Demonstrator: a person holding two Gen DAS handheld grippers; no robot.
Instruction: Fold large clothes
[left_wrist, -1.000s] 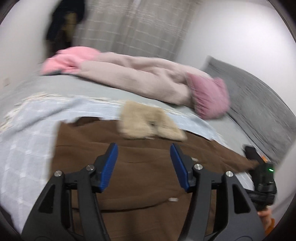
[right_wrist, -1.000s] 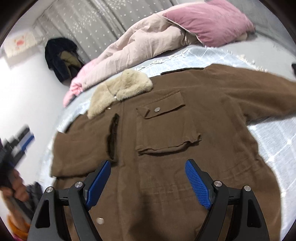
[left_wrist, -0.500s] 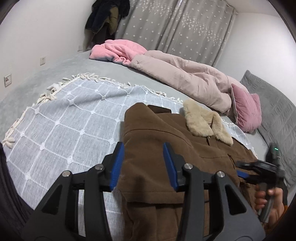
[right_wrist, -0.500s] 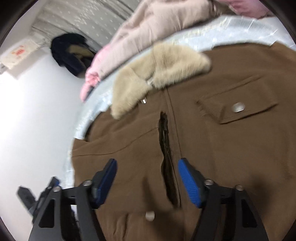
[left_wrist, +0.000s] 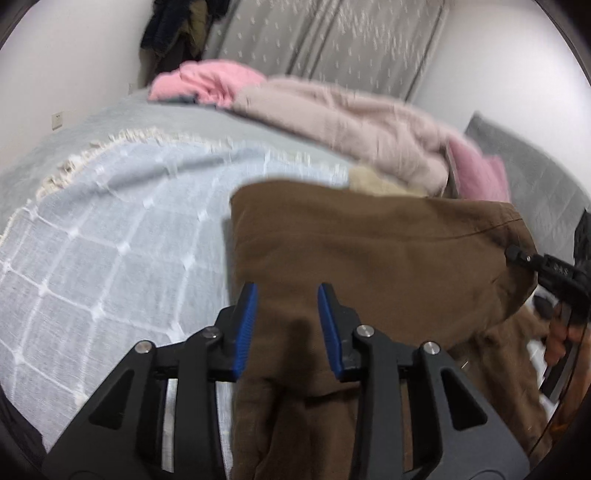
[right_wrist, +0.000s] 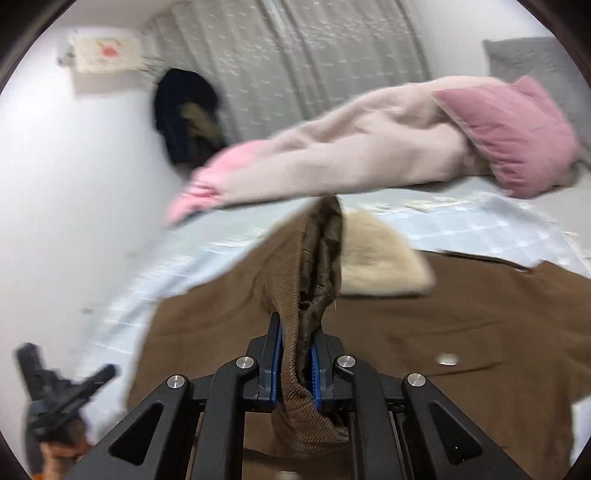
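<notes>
Brown coat (right_wrist: 461, 332) spread on checked blanket (left_wrist: 110, 229) at frame centre, right gripper (right_wrist: 295, 365) clamped on raised coat edge after closing, left gripper (left_wrist: 286, 325) part open, closing, coat fabric between fingers, unpinched.

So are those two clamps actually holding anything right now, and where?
The right gripper pinches the brown coat by its front opening edge. The left gripper has been closing with coat fabric between its pads, no grip yet.
</notes>
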